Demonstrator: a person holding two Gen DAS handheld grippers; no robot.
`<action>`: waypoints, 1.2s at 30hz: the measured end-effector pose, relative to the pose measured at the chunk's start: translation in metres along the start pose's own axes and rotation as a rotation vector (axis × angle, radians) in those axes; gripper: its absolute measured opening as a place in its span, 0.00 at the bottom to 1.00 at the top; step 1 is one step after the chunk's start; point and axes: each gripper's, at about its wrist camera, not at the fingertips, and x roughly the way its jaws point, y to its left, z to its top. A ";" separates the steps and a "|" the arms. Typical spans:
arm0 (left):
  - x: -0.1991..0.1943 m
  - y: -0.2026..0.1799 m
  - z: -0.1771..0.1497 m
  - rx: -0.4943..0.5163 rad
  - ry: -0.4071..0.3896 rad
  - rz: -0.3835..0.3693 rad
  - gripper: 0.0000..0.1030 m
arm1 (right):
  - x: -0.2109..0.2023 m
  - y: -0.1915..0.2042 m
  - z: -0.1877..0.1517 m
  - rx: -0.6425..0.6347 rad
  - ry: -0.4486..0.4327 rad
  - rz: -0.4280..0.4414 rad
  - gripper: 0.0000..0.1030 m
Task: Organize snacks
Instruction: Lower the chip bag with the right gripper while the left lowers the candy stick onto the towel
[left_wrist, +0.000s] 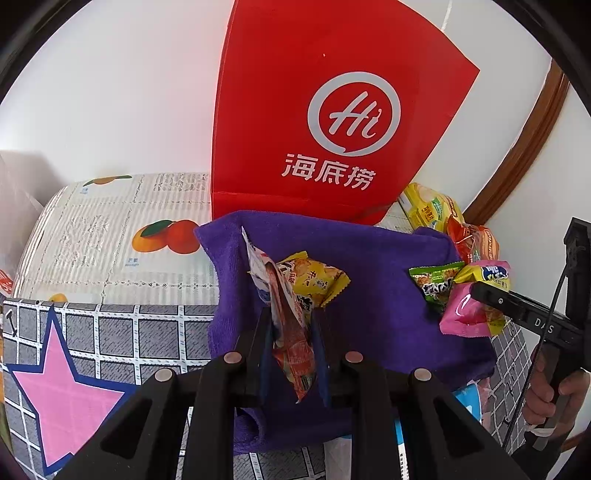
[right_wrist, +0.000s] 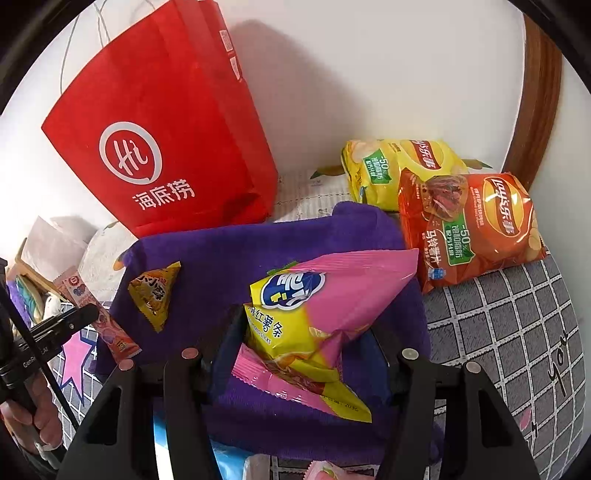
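My left gripper (left_wrist: 291, 317) is shut on a long red and white snack stick packet (left_wrist: 291, 332), held above a purple towel (left_wrist: 369, 258). A small yellow packet (left_wrist: 317, 280) lies on the towel just beyond it. My right gripper (right_wrist: 306, 339) is shut on a pink and yellow sweet potato stick bag (right_wrist: 314, 317), also over the purple towel (right_wrist: 221, 251). In the left wrist view that bag (left_wrist: 465, 317) hangs at the right, beside a green packet (left_wrist: 436, 284). The right wrist view shows the left gripper (right_wrist: 85, 314) holding the stick packet (right_wrist: 107, 325).
A tall red shopping bag (right_wrist: 159, 129) stands against the white wall behind the towel. A yellow chips bag (right_wrist: 399, 166) and an orange chips bag (right_wrist: 469, 225) lie at the back right. The grid-patterned cloth (right_wrist: 498, 314) has a pink star (left_wrist: 66, 373); a fruit-print mat (left_wrist: 118, 236) lies at the left.
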 end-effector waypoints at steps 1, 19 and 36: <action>0.001 0.000 0.000 0.000 0.002 -0.001 0.19 | 0.001 0.001 0.000 -0.002 0.004 -0.002 0.58; 0.014 0.003 -0.002 -0.029 0.052 -0.035 0.19 | 0.029 0.010 -0.013 -0.040 0.112 0.002 0.58; 0.035 -0.002 -0.007 -0.056 0.140 -0.147 0.19 | 0.031 0.013 -0.014 -0.090 0.146 -0.050 0.59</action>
